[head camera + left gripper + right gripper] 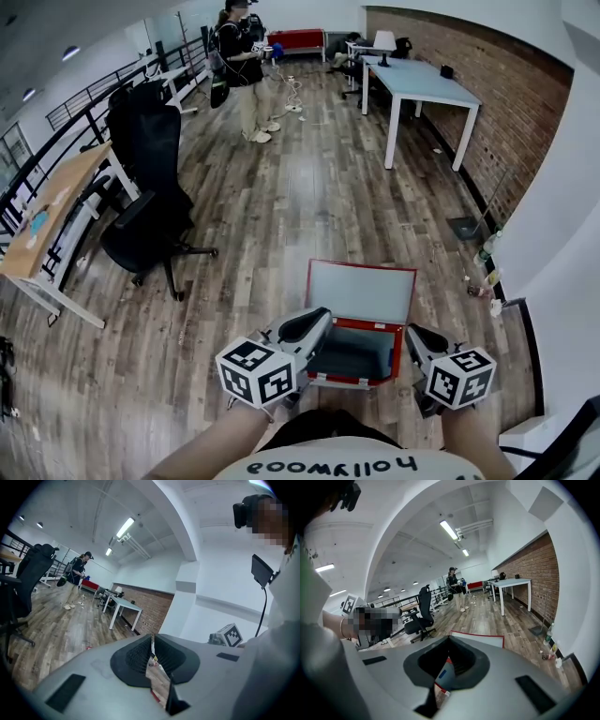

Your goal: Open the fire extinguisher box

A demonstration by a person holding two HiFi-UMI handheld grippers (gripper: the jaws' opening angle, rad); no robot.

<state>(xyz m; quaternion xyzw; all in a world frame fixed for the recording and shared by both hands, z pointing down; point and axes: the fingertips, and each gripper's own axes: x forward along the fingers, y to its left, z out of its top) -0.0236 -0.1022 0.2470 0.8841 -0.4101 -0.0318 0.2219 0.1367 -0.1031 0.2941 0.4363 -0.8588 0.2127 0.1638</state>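
The only writing I can read is "Hollywood" on my shirt [347, 464], upside down in the head view. I can make out no label on the box. My left tongs [317, 322] are squeezed to a thin slit with nothing gripped, and my right tongs [419, 337] are fully closed and also empty.

The fire extinguisher box [356, 358] sits on the floor between the two, just past their tips. The left tongs are at its left side and the right tongs at its right side; I cannot tell whether either touches it. Its red-edged lid [361, 292] stands open, leaning toward the far side with its pale inner face toward me.

The floor [309, 187] is wood plank. A brick wall [469, 84] runs along the right, with a white table [417, 80] far right beside it. A black office chair [150, 187] stands to the left, and a wood-topped desk [47, 220] further left. A person [244, 75] stands at the far end.
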